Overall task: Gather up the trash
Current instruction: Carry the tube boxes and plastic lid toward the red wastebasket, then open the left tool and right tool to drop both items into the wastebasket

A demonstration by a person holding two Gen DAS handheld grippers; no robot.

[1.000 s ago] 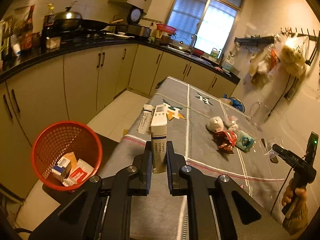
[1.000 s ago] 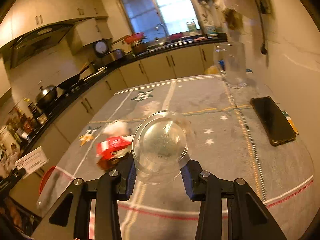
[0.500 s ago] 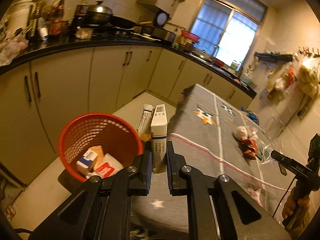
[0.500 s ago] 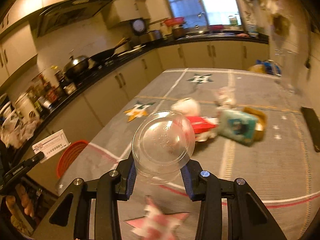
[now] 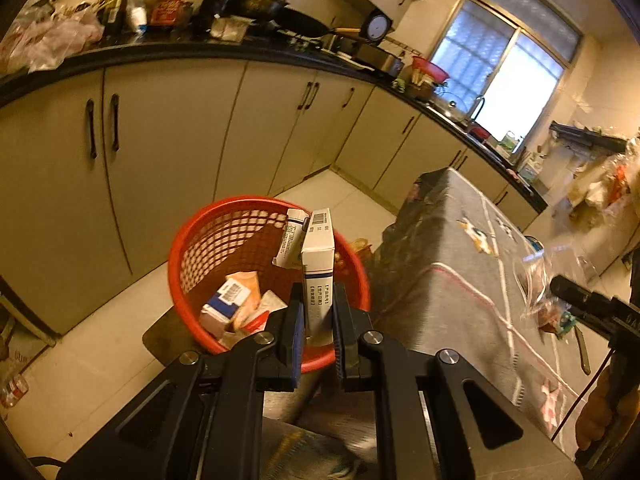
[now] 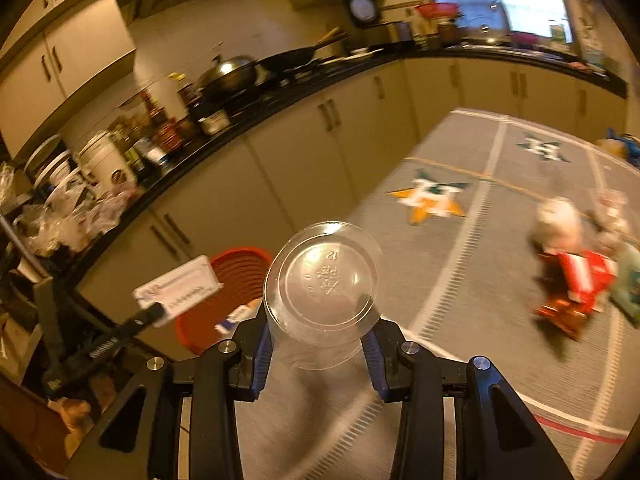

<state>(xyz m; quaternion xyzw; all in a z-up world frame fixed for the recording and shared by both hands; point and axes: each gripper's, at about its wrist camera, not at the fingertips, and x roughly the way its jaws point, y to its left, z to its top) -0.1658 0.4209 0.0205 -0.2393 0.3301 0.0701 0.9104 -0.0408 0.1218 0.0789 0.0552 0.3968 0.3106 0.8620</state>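
Both wrist views look steeply down along their tongs (close), sharing the red basket (image 5: 224, 240) (image 6: 236, 264).

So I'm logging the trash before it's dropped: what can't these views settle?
- Left wrist view: print on the white box in the left claw is too small.
- Same view: basket contents partly hidden by that claw.
- Right wrist view: table trash is motion-blurred.

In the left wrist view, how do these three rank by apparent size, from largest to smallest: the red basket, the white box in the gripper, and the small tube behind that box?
1. red basket
2. white box, though it looks enlarged because it sits close to the camera
3. small tube, partly hidden by the box
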